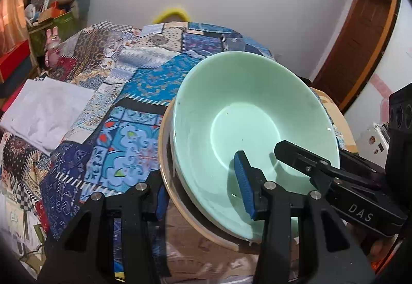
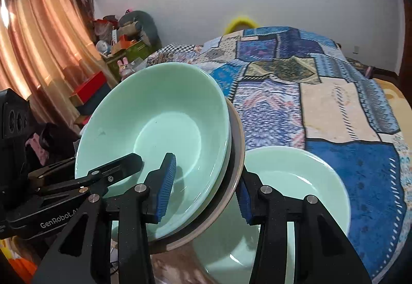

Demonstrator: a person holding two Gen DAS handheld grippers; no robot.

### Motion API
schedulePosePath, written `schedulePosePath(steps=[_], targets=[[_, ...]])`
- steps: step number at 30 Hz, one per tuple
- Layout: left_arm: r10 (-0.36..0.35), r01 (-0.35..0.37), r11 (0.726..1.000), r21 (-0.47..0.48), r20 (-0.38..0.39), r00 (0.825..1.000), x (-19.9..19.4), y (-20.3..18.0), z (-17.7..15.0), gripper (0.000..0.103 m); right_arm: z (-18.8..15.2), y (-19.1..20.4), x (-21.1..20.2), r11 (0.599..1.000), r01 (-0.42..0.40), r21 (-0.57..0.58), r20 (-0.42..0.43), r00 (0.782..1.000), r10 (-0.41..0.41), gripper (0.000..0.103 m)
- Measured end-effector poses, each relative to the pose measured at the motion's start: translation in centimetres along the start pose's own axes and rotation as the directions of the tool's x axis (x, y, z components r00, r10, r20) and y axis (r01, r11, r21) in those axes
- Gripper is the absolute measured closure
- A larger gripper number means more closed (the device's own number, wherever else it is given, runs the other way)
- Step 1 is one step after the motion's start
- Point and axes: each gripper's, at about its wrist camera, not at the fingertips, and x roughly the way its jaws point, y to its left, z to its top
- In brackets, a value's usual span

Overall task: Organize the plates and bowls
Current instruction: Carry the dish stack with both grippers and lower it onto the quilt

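A pale green bowl (image 1: 247,114) sits nested in a beige-rimmed plate (image 1: 164,160), and the stack is held tilted above the bed. My left gripper (image 1: 203,194) straddles the stack's near rim, one blue pad inside the bowl, one behind the plate. My right gripper (image 2: 206,191) straddles the same stack (image 2: 159,124) from the other side, its fingers either side of the rims. Each gripper's finger shows in the other's view, in the left wrist view (image 1: 303,157) and in the right wrist view (image 2: 113,168). A second green bowl (image 2: 303,181) lies below on the bed, blurred.
A patchwork blue bedspread (image 1: 123,93) covers the bed. A folded white cloth (image 1: 43,111) lies at its left. Boxes and clutter (image 1: 51,8) stand by the far wall with a curtain (image 2: 38,47). A wooden door frame (image 1: 360,34) is at right.
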Motion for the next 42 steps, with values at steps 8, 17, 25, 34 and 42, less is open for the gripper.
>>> schedulePosePath(steps=[8,17,25,34,42], targets=[[-0.034,0.035,0.998,0.051,-0.02,0.999,0.5,-3.6,0.1,0.057,-0.9,-2.2,-2.1,0.999,0.036,0.033,0.015,0.999,-0.037,0.063],[-0.059,0.065,0.993,0.098,-0.064,0.996,1.8,-7.2,-0.4,0.057,-2.1,-5.0,-3.6,0.995,0.064,0.08,0.009,0.998,-0.065,0.063],[-0.068,0.08,0.99,0.118,-0.101,0.993,3.1,-8.9,-1.1,0.057,-3.1,-6.5,-3.7,0.99,0.07,0.123,-0.016,0.997,-0.069,0.063],[-0.065,0.087,0.988,0.125,-0.165,0.984,5.4,-9.4,-1.8,0.057,-4.1,-7.7,-2.5,0.984,0.079,0.159,-0.065,0.995,-0.07,0.063],[-0.068,0.095,0.989,0.114,-0.22,0.973,7.1,-9.5,-2.5,0.057,-4.6,-8.0,-2.2,0.982,0.089,0.168,-0.084,0.994,-0.076,0.063]])
